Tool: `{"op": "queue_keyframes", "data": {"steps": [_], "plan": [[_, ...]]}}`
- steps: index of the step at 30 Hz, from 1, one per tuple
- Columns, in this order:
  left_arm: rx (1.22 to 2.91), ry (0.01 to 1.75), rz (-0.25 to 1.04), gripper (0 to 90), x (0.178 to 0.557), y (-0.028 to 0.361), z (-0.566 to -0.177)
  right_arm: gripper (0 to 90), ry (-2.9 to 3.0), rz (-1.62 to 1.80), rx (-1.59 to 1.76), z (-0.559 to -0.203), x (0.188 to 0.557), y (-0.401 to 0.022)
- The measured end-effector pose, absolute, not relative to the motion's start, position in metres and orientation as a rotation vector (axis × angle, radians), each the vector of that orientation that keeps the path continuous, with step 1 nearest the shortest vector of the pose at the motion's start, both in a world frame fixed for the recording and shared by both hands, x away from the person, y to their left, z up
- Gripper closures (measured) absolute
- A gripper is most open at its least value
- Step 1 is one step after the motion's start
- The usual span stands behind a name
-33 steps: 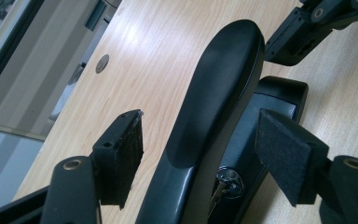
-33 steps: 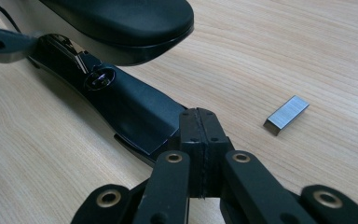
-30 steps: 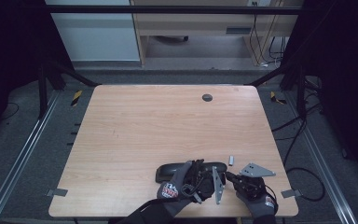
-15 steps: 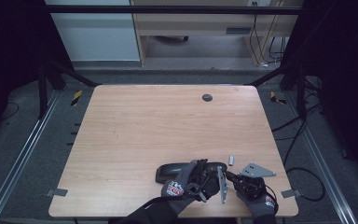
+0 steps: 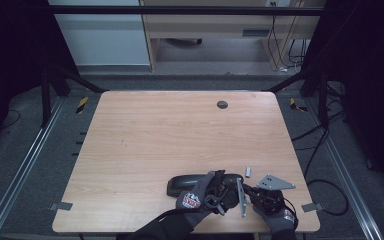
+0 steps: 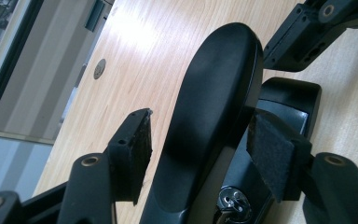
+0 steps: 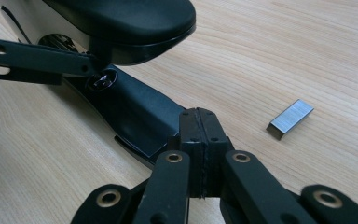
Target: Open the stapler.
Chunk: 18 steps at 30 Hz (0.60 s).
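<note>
A black stapler [image 5: 187, 183] lies on the wooden table [image 5: 180, 135] near its near edge, a little right of the middle, its long body running left to right. The left gripper [image 6: 198, 154], held in a gloved hand [image 5: 192, 200], reaches the stapler's right end; its jaws are spread, one pad [image 6: 142, 154] on either side of the raised top arm, and I cannot tell whether they touch it. Just right of it, the right gripper [image 7: 200, 151] has its jaws pressed together with nothing between them, its tip at the stapler's base. A small strip of staples [image 7: 290, 118] lies on the table just right of the stapler and beyond the right gripper, apart from both.
</note>
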<state>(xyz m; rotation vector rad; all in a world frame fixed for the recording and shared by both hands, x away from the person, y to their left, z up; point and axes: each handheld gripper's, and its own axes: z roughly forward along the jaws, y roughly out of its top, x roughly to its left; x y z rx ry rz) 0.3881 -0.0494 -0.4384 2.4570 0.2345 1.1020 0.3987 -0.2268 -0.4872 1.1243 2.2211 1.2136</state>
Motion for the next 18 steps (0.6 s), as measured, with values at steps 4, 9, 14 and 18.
{"op": "queue_keyframes", "data": {"steps": [4,9,14,18], "plan": [[2.472,0.223,1.105,42.7,0.3894,-0.0510,-0.4402,90.0,2.232,1.227,1.121,-0.4883,0.3993,-0.2255],[2.474,0.222,1.105,45.0,0.3902,-0.0524,-0.4407,90.0,2.246,1.232,1.122,-0.4905,0.4010,-0.2240],[2.474,0.221,1.108,46.5,0.3905,-0.0535,-0.4418,90.0,2.241,1.236,1.125,-0.4913,0.4020,-0.2236],[2.471,0.222,1.110,47.0,0.3908,-0.0545,-0.4427,90.0,2.241,1.244,1.128,-0.4920,0.4030,-0.2238]]}}
